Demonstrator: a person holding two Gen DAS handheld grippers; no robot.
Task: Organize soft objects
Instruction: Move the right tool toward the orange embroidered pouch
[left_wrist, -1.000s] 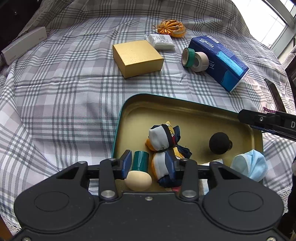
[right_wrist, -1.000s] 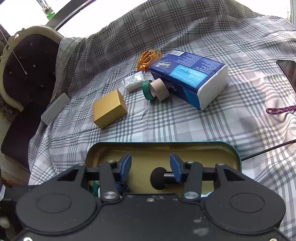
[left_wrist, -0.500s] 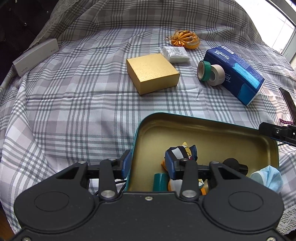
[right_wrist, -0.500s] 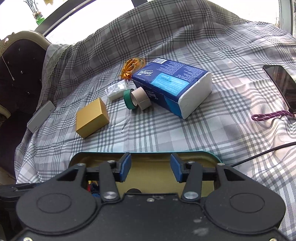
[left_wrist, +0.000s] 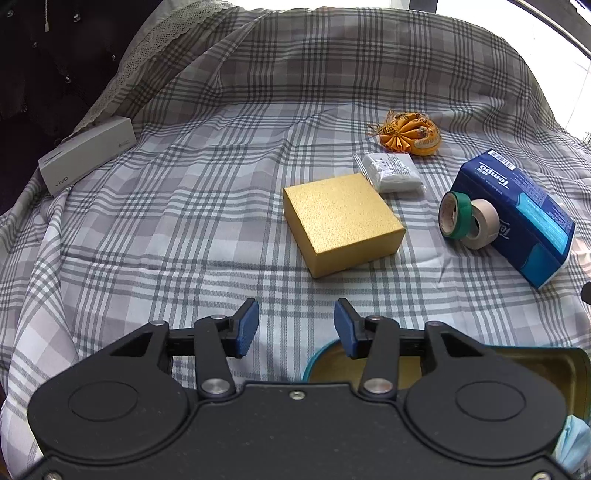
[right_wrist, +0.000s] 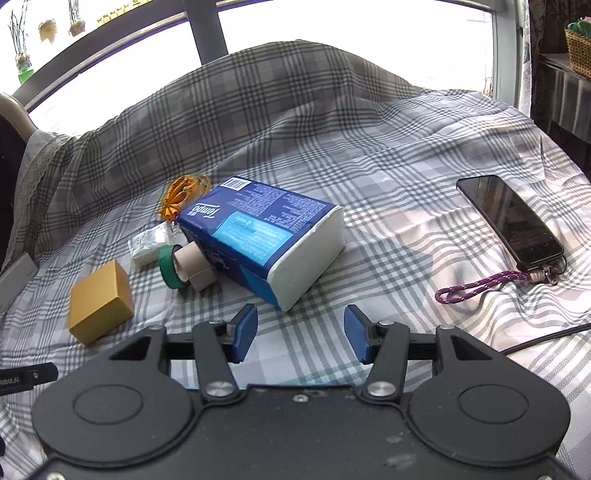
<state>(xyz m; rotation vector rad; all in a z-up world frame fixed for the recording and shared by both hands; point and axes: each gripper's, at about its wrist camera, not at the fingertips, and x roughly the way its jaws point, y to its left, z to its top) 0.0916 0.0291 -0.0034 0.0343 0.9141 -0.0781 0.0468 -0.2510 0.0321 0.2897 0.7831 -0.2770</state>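
Observation:
My left gripper (left_wrist: 295, 326) is open and empty above the plaid cloth. The gold tray (left_wrist: 532, 356) with a teal rim sits under its right finger, mostly hidden by the gripper body. A blue face mask (left_wrist: 574, 443) peeks out at the lower right. My right gripper (right_wrist: 300, 334) is open and empty above the cloth, short of the blue tissue pack (right_wrist: 266, 236). The tissue pack also shows in the left wrist view (left_wrist: 517, 218). An orange fabric pouch (left_wrist: 410, 133) lies at the back and shows in the right wrist view (right_wrist: 183, 195).
A gold box (left_wrist: 341, 223), a small white packet (left_wrist: 393, 171) and two tape rolls (left_wrist: 467, 218) lie mid-cloth. A white box (left_wrist: 85, 158) sits at the far left. A phone (right_wrist: 511, 218) with a purple strap (right_wrist: 480, 286) and a black cable (right_wrist: 543, 338) lie right.
Both grippers have pulled back and tilted up away from the tray. The tray's contents have dropped out of view and more of the far cloth shows.

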